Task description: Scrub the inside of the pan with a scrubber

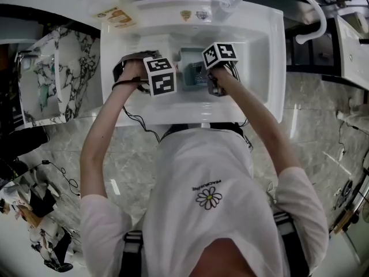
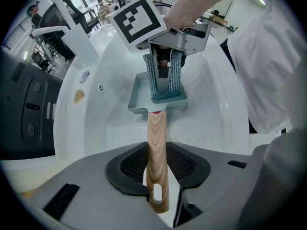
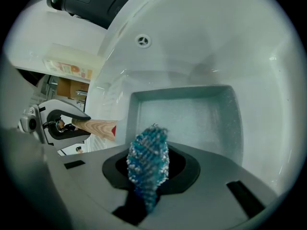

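Both grippers are clamping: left gripper (image 2: 157, 175) pinching the pan (image 2: 138, 94) by its stiff wooden handle (image 2: 156, 145) between its jaws, right gripper (image 3: 147, 178) squeezing the soft scrubber (image 3: 147, 158).

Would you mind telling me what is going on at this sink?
A person stands at a white sink with a gripper in each hand. The left gripper has its jaws clamped on the wooden handle of a square pan down in the sink. The right gripper holds a blue scrubber between its jaws, aimed into the pan; whether it touches the bottom isn't clear.
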`<state>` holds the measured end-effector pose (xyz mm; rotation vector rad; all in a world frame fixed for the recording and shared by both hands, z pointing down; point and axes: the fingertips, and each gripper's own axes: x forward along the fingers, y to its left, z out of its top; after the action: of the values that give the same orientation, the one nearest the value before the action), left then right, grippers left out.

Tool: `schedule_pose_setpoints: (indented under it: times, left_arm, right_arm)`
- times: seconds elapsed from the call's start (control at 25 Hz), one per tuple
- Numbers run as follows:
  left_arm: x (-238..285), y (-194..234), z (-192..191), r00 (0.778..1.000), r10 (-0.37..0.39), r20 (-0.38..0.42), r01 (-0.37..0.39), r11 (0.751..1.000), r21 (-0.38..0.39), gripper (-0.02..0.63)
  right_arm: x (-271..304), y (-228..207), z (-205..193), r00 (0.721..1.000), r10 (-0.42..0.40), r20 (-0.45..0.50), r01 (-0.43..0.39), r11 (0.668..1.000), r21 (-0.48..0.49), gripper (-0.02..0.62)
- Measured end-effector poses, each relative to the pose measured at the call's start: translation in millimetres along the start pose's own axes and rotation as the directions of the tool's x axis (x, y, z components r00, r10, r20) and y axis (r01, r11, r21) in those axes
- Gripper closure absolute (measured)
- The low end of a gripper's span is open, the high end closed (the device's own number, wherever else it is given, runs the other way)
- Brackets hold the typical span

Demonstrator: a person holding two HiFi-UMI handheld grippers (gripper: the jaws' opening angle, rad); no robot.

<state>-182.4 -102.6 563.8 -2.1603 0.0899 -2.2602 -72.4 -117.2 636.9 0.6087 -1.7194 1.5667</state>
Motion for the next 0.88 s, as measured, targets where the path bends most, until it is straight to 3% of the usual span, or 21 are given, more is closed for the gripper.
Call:
schedule_pose_setpoints:
  times: [0.4, 0.72, 0.88]
  left_arm:
    - [4, -5, 1, 1.000, -0.002, -0.003, 0.002, 1.000, 0.000, 0.476]
    - [15, -3, 5, 1.000, 0.001, 0.002, -0.001, 1.000, -0.006, 0.474]
    - [26, 3, 4, 0.997, 0.057, -0.046, -0.059, 0.998, -0.030, 0.474]
  right_arm:
    - [9, 34, -2, 0.997, 0.077, 0.012, -0.077, 0.997, -0.008, 0.532]
    - [4, 25, 1, 0.999, 0.036, 0.027, -0.035, 0.999, -0.024, 0.532]
    - [-11, 16, 12, 0.997, -0.009, 0.073, 0.013, 0.999, -0.052, 0.532]
